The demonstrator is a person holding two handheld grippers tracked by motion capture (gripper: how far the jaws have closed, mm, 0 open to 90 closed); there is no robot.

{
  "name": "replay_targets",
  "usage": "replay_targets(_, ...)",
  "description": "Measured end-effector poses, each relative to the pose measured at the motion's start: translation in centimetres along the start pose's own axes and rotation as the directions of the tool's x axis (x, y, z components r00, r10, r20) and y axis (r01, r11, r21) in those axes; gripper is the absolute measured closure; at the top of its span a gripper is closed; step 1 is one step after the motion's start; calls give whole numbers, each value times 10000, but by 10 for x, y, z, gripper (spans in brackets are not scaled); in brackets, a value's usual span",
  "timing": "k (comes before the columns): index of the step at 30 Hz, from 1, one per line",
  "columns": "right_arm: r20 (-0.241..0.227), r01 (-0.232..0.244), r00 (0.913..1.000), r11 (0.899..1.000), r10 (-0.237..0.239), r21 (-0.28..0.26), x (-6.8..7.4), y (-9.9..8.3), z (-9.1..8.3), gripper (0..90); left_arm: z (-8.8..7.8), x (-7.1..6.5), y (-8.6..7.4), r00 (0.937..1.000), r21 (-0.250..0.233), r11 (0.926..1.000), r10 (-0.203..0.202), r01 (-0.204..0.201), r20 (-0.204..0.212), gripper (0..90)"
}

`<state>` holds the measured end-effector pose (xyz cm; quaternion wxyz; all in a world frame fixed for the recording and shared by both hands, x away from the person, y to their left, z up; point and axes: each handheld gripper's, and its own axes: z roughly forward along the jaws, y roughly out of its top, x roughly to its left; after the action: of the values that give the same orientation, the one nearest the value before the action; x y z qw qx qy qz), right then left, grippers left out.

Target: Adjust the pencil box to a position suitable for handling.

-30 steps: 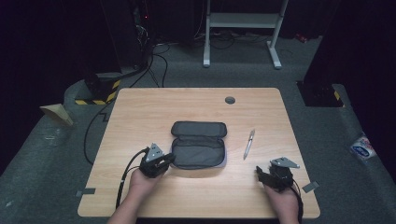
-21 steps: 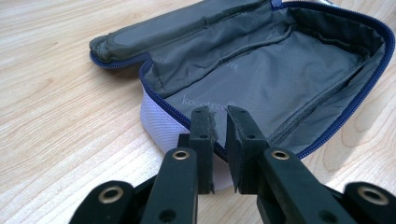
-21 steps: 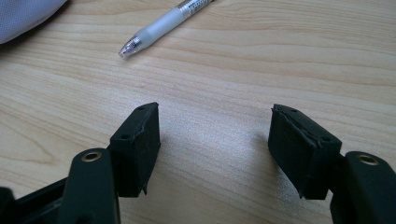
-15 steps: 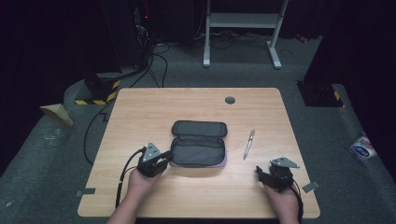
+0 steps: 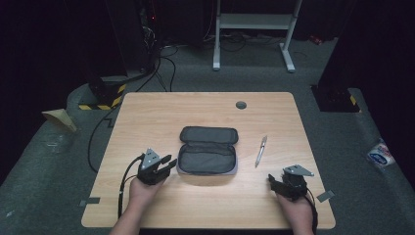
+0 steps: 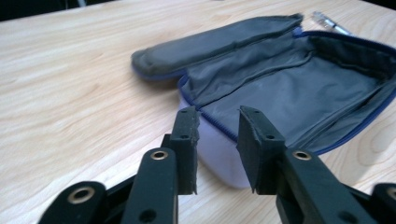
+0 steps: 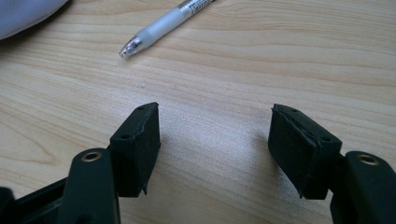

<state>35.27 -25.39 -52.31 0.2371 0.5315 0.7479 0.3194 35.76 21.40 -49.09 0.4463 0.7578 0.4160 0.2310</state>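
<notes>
The left tongs [image 6: 217, 126] have just been opening, apparently clear of the open pouch [image 6: 289, 88] edge; the right tongs [image 7: 215, 140] stand apart near the pen [image 7: 163, 23] on the bench [image 5: 147, 112].

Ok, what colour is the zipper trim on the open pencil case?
Blue, along the pencil case rim; clearest in the left gripper view.

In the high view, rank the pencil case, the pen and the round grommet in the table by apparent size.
1. pencil case, lying open
2. pen
3. grommet, smallest, though it sits farther from the camera
</notes>
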Motion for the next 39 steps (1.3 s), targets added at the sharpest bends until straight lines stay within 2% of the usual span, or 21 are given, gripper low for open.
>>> replay_targets(2,-17,-8,10000,10000,8,-5,0,0,0,338,-3,6,-5,9994,148,9996,-229,233,-256,642)
replay_targets(4,-29,1,10000,10000,-1,1,0,0,0,338,-3,8,-7,9991,279,9992,-261,270,-337,630)
replay_targets(5,-78,58,10000,10000,-58,6,0,1,1,337,-1,12,-12,9980,678,9972,-290,328,-564,599)
replay_targets(6,-78,58,10000,10000,-58,6,0,1,1,337,-1,12,-12,9980,678,9972,-290,328,-564,595)
replay_targets(7,-122,94,9999,10000,-94,15,1,1,1,337,0,15,-18,9965,1007,9943,-278,357,-788,591)
replay_targets(10,-162,111,9998,9999,-111,25,1,2,2,338,0,17,-21,9945,1158,9925,-271,388,-1010,578)
replay_targets(12,-211,178,9996,9998,-177,14,1,3,3,338,-1,20,-25,9927,1517,9876,-225,406,-1188,577)
replay_targets(17,-240,204,9995,9998,-204,11,1,4,5,339,-3,22,-30,9909,1697,9840,-318,539,-1305,569)
replay_targets(21,-278,263,9993,9997,-263,6,1,5,5,341,-5,24,-33,9884,1857,9813,-226,507,-1505,560)
replay_targets(24,-250,374,9990,9993,-374,-19,1,5,5,397,-8,26,-35,9873,1961,9781,-398,699,-1536,559)
replay_targets(25,-25,466,9989,9988,-466,-160,3,6,4,397,-10,27,-37,9861,2010,9771,-369,696,-1621,558)
replay_targets(26,-25,466,9989,9988,-466,-160,3,6,4,397,-10,27,-37,9861,2010,9771,-369,696,-1621,554)
replay_targets(28,-115,361,9993,9985,-366,-403,2,12,4,398,-12,28,-39,9847,2154,9733,-425,790,-1692,546)
replay_targets(32,-100,250,9996,9975,-257,-658,3,21,4,443,-16,29,-42,9839,2104,9737,-518,878,-1713,530)
replay_targets(35,-126,172,9998,9972,-182,-722,3,25,6,442,-19,28,-46,9827,2214,9713,-475,872,-1789,517)
replay_targets(39,-343,83,9994,9971,-109,-759,6,32,13,445,-24,31,-51,9806,2071,9723,-706,1086,-1831,483)
